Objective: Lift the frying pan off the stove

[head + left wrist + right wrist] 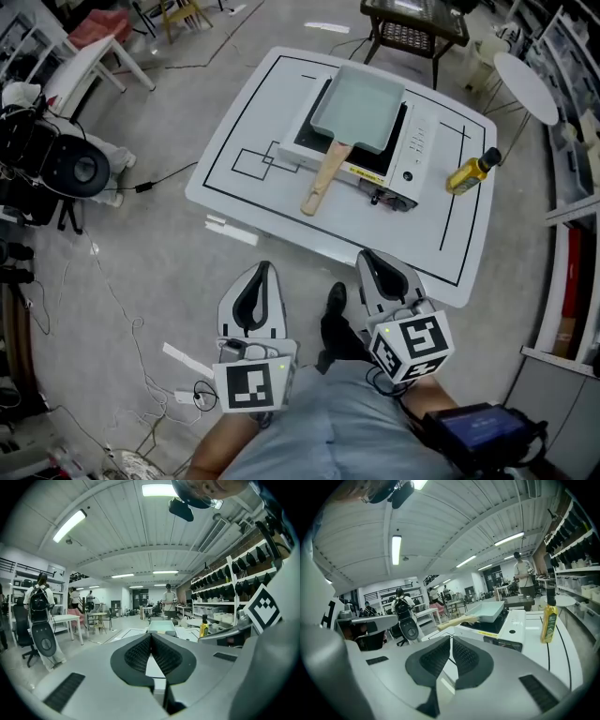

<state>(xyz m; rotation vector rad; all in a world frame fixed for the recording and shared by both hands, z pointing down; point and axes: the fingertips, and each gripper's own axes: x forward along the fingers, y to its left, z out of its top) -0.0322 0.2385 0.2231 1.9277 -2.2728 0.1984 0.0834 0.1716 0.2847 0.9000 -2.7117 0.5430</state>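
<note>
The left tongs (263, 270) are held over the floor, in front of the white counter (234, 122). Their two black pads are pressed together at the tips, with nothing between them. They are well apart from the pan and touch nothing.

A dark shoe (334, 305) shows on the floor between the two tongs.

On the counter sits a white stove (412, 155) with a black top. The pan (361, 108) rests on the stove. It is square and pale green. Its wooden handle (323, 178) sticks out past the front of the stove and points toward the person, a bit to the left.

The right tongs (370, 258) are just in front of the near edge of the counter. Their pads are together too, and they hold nothing. They point toward the stove but are apart from it.

A yellow bottle (472, 172) with a dark cap stands on the counter to the right of the stove, near it but not touching.
</note>
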